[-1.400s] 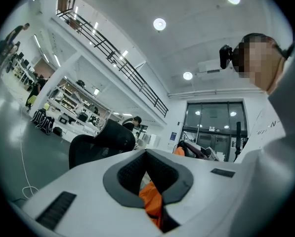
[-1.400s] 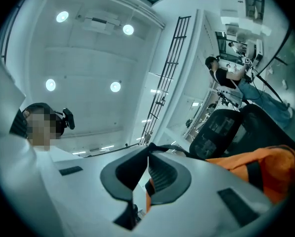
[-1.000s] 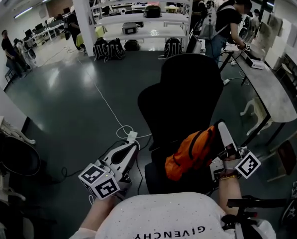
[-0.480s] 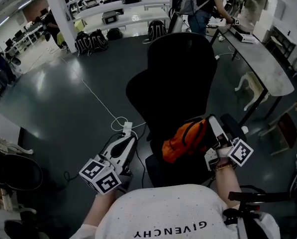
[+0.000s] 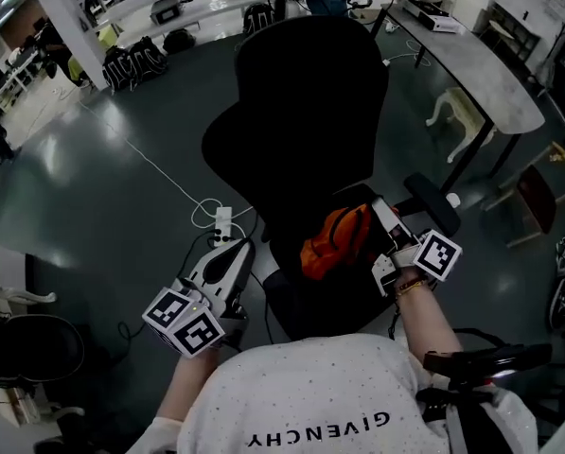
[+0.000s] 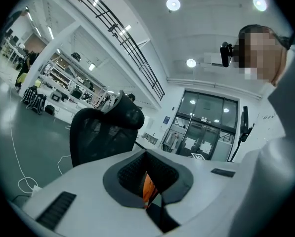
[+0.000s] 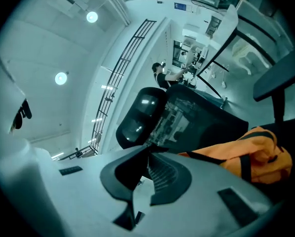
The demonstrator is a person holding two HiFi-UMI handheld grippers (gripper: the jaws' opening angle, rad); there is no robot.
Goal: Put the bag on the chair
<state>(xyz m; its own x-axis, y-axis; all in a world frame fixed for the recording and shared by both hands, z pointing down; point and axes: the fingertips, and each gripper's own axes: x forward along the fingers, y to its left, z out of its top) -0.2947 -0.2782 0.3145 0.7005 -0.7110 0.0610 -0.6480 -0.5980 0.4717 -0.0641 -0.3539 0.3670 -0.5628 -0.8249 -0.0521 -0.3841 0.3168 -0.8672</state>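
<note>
A black office chair (image 5: 301,112) stands right in front of me, its high back filling the middle of the head view. The orange bag (image 5: 334,244) with black straps lies on the seat (image 5: 301,301). My right gripper (image 5: 378,208) is at the bag's right side and is shut on its edge. In the right gripper view the bag (image 7: 251,157) hangs just right of the closed gripper (image 7: 149,149). My left gripper (image 5: 238,247) is shut and holds nothing, left of the seat. Through its closed gripper (image 6: 146,156) a sliver of orange shows.
A power strip with a white cable (image 5: 220,223) lies on the dark floor left of the chair. The chair's right armrest (image 5: 432,201) juts out beside my right gripper. A long grey table (image 5: 481,74) and a white stool (image 5: 448,112) stand at the right. Backpacks (image 5: 131,60) sit far back left.
The right gripper has come down with the bag, from hanging beside the chair's back to lying on the seat. The left gripper has stayed put, still shut. The view has tilted downward.
</note>
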